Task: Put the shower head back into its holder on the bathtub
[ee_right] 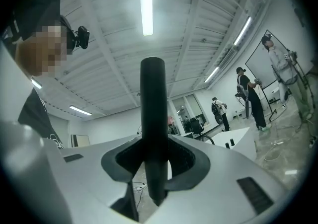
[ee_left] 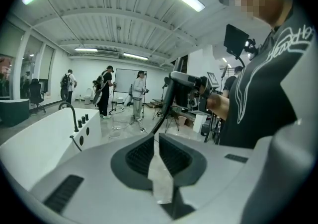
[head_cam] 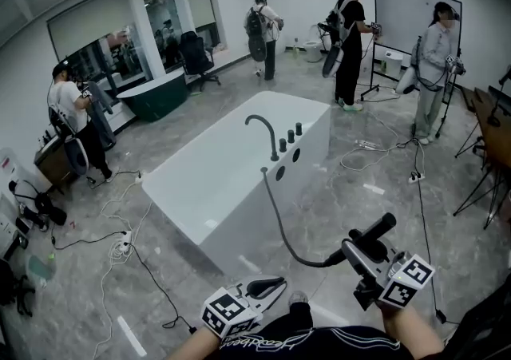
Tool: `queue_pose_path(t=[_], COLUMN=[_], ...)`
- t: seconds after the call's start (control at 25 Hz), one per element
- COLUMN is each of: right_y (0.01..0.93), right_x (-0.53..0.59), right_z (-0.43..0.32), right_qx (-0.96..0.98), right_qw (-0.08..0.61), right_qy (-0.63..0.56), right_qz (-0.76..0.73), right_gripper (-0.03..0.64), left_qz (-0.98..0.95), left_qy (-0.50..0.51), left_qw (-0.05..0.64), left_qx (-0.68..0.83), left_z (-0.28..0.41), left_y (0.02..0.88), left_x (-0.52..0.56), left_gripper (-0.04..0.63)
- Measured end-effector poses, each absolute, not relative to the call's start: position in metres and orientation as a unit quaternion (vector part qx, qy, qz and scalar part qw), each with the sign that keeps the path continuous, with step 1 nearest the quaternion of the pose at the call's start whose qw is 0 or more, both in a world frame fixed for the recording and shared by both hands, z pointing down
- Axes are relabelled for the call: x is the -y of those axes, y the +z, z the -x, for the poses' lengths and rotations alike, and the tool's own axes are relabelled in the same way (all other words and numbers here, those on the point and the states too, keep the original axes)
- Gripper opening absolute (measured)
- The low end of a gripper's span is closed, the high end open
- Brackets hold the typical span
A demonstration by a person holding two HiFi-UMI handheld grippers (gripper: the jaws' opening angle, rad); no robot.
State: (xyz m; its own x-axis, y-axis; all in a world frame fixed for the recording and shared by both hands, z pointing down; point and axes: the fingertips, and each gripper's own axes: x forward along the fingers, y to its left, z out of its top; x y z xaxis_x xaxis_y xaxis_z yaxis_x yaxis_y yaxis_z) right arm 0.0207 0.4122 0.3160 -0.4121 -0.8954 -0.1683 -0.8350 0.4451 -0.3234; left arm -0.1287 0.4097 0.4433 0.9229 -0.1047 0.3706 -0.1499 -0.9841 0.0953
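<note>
White and rectangular, the bathtub [head_cam: 209,184] stands on the grey stone-patterned floor [head_cam: 335,191] in the middle of the room. A black arched faucet [head_cam: 262,131] and a row of three black knobs [head_cam: 290,136] sit along its right rim, toward the near corner. From a small fitting at that rim, a black hose [head_cam: 279,227] drops down the tub's outer side and curves up to the black shower head [head_cam: 371,233]. The shower head is held in the air off the tub's near right corner, well clear of the rim. The right gripper [head_cam: 353,253] is clamped on it: in the right gripper view the handle [ee_right: 152,118] runs upright between the two pads, which press on it from both sides. The left gripper [head_cam: 271,285] hangs low beside it with its jaws closed together on nothing, as the left gripper view [ee_left: 158,141] shows. Cables [head_cam: 120,243] trail over the floor left of the tub. Several people [head_cam: 348,43] stand along the far edge of the room, near a whiteboard [head_cam: 403,15].
</note>
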Motion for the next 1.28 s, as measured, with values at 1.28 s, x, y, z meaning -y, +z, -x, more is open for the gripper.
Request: queue_pose_path(t=[1.28], right_y=[0.225], right_x=[-0.165], right_z=[-0.099], right_qx=[-0.826], right_qw=[0.242], right_qy=[-0.129], right_qz=[0.492], right_gripper=[0.130], left_qz=[-0.949], left_qy=[0.308], left_qw=[0.057], left_qx=[-0.036], left_z=[-0.018], left_y=[0.626], left_x=[-0.123], left_gripper=[0.110])
